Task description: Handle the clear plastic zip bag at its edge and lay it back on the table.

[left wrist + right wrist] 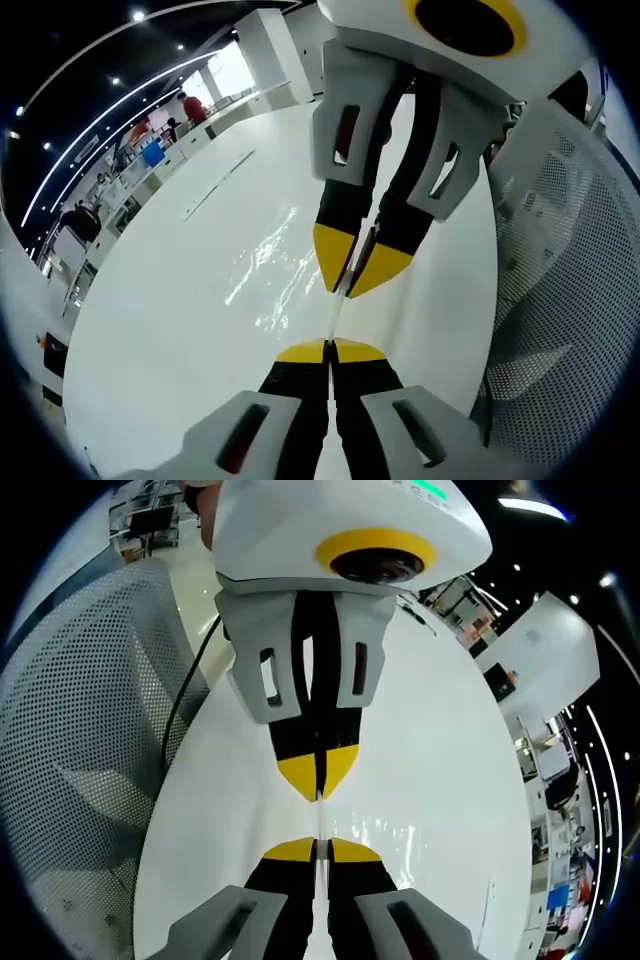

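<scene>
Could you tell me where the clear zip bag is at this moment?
The clear zip bag is held edge-on between the left gripper and right gripper, stretched above the white table, beside the mesh chair.

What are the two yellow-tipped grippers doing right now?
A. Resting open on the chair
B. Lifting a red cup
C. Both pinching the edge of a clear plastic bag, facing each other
C: left gripper and right gripper are shut on the bag's thin edge above the white table.

In my left gripper view the bag (275, 265) lies on the tabletop (180, 330), stretching toward 10 o'clock from the two facing hand-held grippers; a mesh chair (570, 300) stands at 3 o'clock beside the tabletop.
</scene>
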Demonstrator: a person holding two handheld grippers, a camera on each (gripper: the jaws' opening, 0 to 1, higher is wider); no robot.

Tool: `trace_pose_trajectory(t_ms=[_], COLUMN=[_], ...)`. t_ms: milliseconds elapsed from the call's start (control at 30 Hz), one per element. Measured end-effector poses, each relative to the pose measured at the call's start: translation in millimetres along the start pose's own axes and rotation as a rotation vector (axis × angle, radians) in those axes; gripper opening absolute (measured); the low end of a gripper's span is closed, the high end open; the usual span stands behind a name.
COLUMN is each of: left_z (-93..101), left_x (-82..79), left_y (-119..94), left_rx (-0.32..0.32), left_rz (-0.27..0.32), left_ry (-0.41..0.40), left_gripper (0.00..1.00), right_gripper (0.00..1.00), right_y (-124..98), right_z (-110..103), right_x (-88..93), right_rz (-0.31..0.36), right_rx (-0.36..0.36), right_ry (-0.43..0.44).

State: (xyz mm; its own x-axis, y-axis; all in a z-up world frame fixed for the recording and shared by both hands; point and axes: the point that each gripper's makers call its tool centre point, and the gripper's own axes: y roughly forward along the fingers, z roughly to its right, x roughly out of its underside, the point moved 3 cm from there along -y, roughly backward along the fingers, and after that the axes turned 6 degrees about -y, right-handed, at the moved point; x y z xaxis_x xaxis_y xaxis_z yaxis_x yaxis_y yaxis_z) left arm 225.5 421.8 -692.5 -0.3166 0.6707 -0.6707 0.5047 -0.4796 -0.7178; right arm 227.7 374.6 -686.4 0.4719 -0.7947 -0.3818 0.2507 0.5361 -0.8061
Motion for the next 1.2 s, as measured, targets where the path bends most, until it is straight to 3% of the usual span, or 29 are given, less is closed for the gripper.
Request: trace_pose_trajectory(t_ms=[1200], left_z=[-5.6], left_x=[-4.4], left_y=[-6.1], left_rx=[-0.005], left_rz=[-0.017], left_ry=[-0.018], left_gripper=[0.0], right_gripper=[0.0], right_y=[-17.0], right_z=[2.5], right_x=[2.3], right_rz=[-0.002], right_rx=[0.022], right_ry=[0.041])
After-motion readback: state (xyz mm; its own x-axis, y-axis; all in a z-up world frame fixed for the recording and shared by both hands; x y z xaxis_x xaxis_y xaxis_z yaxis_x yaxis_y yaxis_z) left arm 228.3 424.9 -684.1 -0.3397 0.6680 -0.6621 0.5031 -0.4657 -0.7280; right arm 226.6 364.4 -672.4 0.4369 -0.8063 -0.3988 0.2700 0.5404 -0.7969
